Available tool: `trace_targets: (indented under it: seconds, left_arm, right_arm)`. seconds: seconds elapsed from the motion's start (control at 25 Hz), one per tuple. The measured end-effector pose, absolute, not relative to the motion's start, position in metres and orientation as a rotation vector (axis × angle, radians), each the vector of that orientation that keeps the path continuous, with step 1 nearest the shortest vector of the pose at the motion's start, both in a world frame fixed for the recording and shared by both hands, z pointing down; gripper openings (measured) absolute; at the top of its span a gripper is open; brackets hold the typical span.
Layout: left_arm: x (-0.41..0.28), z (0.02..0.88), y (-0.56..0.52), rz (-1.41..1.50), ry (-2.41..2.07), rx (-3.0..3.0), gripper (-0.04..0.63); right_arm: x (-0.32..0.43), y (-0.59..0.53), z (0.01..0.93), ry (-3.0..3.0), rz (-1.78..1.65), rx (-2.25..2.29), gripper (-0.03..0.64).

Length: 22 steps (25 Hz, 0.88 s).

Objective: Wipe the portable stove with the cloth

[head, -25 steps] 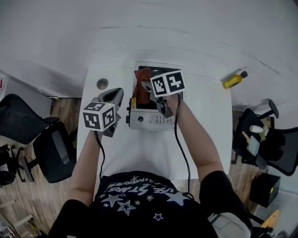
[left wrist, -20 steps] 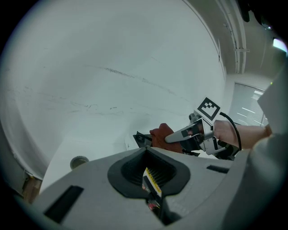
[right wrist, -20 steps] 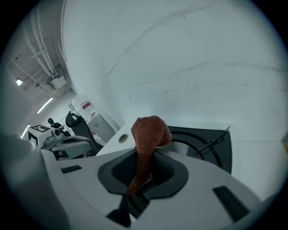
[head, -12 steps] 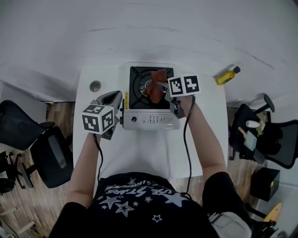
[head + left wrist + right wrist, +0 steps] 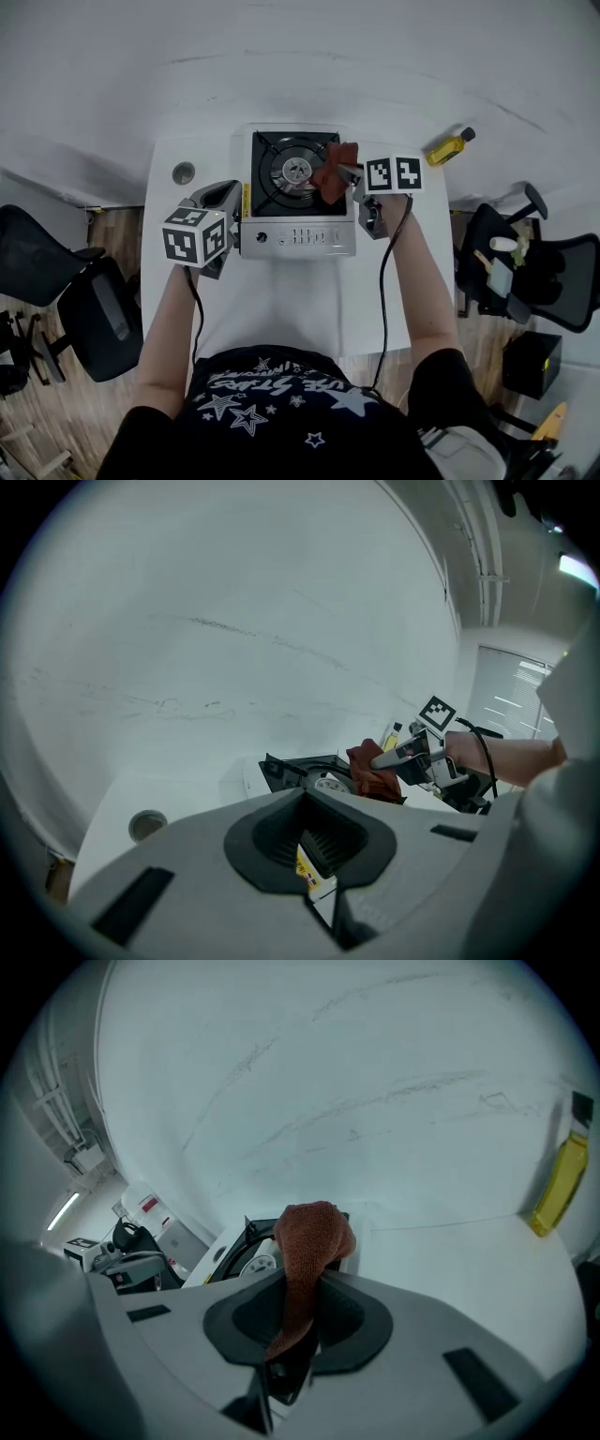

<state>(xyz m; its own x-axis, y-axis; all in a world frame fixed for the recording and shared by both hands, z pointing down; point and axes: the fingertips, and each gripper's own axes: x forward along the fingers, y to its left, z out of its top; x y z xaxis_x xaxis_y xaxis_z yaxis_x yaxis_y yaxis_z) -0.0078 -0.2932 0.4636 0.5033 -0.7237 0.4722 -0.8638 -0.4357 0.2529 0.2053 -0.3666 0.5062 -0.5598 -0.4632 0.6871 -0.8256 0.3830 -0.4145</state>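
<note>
A silver portable stove (image 5: 298, 238) with a black top and a round burner (image 5: 298, 171) sits at the back of the white table (image 5: 281, 309). My right gripper (image 5: 349, 172) is shut on a rust-red cloth (image 5: 332, 169), which hangs over the stove top's right edge. In the right gripper view the cloth (image 5: 309, 1241) rises out of the right gripper (image 5: 291, 1335), with the stove (image 5: 234, 1251) beyond it. My left gripper (image 5: 228, 194) is shut and lies against the stove's left side. In the left gripper view a yellow label shows just past the left gripper (image 5: 317, 874), and beyond it the stove (image 5: 286, 769) and the cloth (image 5: 372, 771).
A yellow bottle (image 5: 447, 146) lies at the table's back right corner, and it also shows in the right gripper view (image 5: 561, 1180). A round cable hole (image 5: 184, 172) is at the back left. Office chairs stand to the left (image 5: 56, 281) and right (image 5: 525, 272). A white wall runs behind the table.
The right gripper has carried the cloth from the stove's back left across the top to its right edge. The left gripper stays at the stove's left side.
</note>
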Motion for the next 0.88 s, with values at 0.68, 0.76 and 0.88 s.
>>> trace_targets:
  seconds: [0.68,0.76,0.88]
  left_arm:
    - [0.005,0.448,-0.284,0.397,-1.271,2.341,0.006]
    - [0.002,0.443,-0.283,0.386,-1.280,2.345,0.006]
    - [-0.004,0.438,-0.281,0.378,-1.294,2.349,0.006]
  right_arm:
    - [0.251,-0.347,0.474,-2.203,1.069,1.245,0.061]
    - [0.235,-0.342,0.456,-2.265,1.055,1.200,0.061]
    - [0.205,-0.333,0.432,-2.357,1.032,1.119,0.061]
